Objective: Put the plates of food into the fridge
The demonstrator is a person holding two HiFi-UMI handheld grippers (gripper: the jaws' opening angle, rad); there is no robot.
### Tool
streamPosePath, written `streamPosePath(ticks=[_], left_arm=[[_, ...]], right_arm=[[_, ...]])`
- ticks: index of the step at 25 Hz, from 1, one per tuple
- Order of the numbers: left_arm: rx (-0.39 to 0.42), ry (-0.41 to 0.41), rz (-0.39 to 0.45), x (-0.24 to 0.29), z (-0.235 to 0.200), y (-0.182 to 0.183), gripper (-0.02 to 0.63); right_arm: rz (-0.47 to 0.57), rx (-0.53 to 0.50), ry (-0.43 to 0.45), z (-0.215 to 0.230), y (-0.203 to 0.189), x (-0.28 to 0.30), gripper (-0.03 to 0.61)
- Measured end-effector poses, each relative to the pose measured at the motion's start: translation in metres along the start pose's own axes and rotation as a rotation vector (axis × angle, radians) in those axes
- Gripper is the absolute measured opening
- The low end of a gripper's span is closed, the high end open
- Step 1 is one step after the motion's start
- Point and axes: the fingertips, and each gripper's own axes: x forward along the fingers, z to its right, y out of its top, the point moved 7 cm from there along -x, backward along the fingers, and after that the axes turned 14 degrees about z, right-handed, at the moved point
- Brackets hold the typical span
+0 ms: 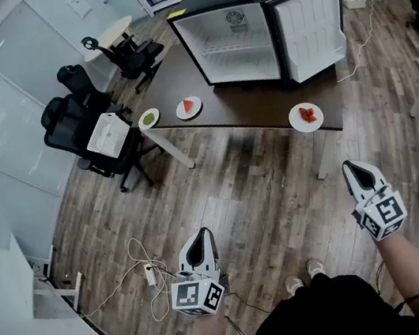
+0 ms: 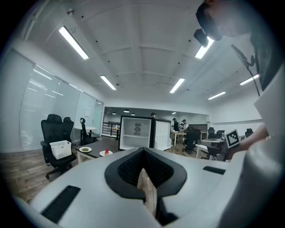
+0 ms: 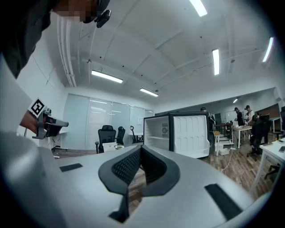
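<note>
Well beyond right tongs (image 1: pixel 351 166): plates (image 1: pixel 298 120).

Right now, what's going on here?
A person stands back from the table, holding the left gripper and the right gripper, both shut and empty. The fridge sits on the table with its door open. The green-food plate, red-slice plate and red-pieces plate sit outside it; none is in the fridge yet.

white left gripper (image 1: pixel 206 231), right gripper (image 1: pixel 348 166); black pads (image 2: pixel 128 170)
</note>
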Motion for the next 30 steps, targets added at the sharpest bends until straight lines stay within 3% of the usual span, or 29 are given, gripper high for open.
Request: streamPosePath(ticks=[4, 8, 15, 21, 30], left_arm=[[0.028, 0.01, 0.037, 0.008, 0.008, 0.003, 0.003], [-0.008, 0.031, 0.057, 0.03, 0.022, -0.001, 0.003], [0.016, -0.022, 0.065, 0.067, 0.041, -0.007, 0.003], [0.038, 0.005, 0.025, 0.074, 0.005, -0.037, 0.003], [-0.029, -0.023, -0.004, 0.156, -0.094, -0.073, 0.003]], right_arm=[[-0.048, 0.027, -0.012, 0.012, -0.003, -0.003, -0.006], [-0.071, -0.036, -0.041, 0.03, -0.005, 0.004, -0.006], [-0.049, 0.011, 0.035, 0.038, -0.016, 0.03, -0.006], [-0.118, 0.0, 0.071, 0.039, -0.039, 0.042, -0.006], [-0.158, -0.008, -0.03, 0.039, -0.075, 0.114, -0.006]])
